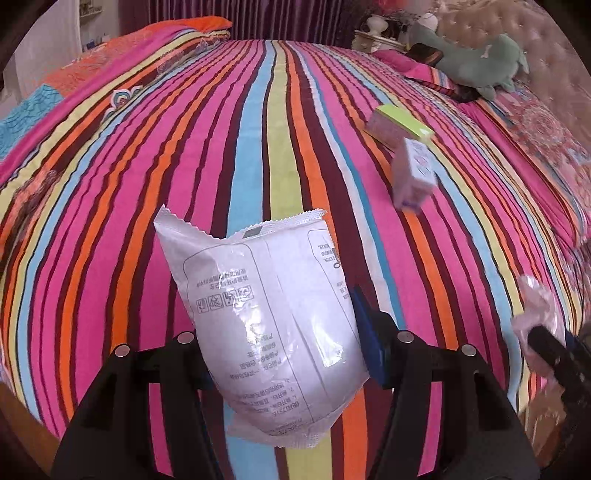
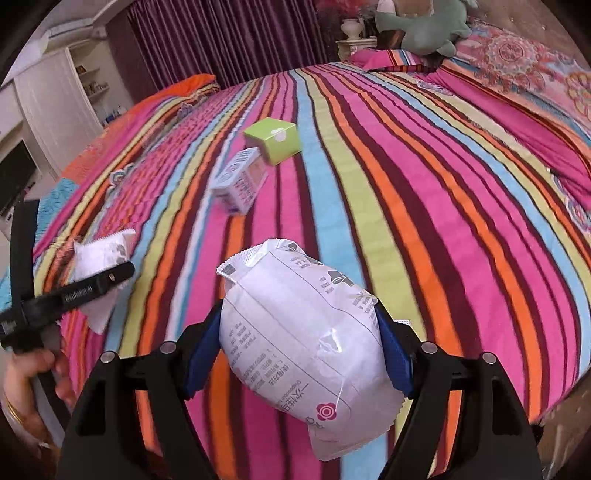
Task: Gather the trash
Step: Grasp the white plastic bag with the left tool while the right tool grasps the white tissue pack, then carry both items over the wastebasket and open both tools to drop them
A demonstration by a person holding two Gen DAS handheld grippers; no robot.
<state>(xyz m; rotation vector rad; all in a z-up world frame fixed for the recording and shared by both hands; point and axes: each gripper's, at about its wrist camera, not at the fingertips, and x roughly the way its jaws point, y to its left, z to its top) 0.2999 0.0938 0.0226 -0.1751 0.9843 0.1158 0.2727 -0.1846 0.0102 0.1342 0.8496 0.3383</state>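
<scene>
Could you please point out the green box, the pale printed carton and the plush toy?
green box [image 2: 274,139]: right wrist view, top face.
pale printed carton [image 2: 240,181]: right wrist view, printed side.
plush toy [image 1: 476,62]: left wrist view, body.

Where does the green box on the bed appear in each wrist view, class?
Left wrist view: the green box lies upper right, just beyond the pale blue carton.
Right wrist view: the green box lies upper centre-left, behind the same carton.
Shared landmark: the green plush toy by the headboard.

Both wrist views look forward, close over the striped bed [image 1: 280,122] (each toward the headboard-side plush toy [image 2: 424,26]), sharing its two boxes.
</scene>
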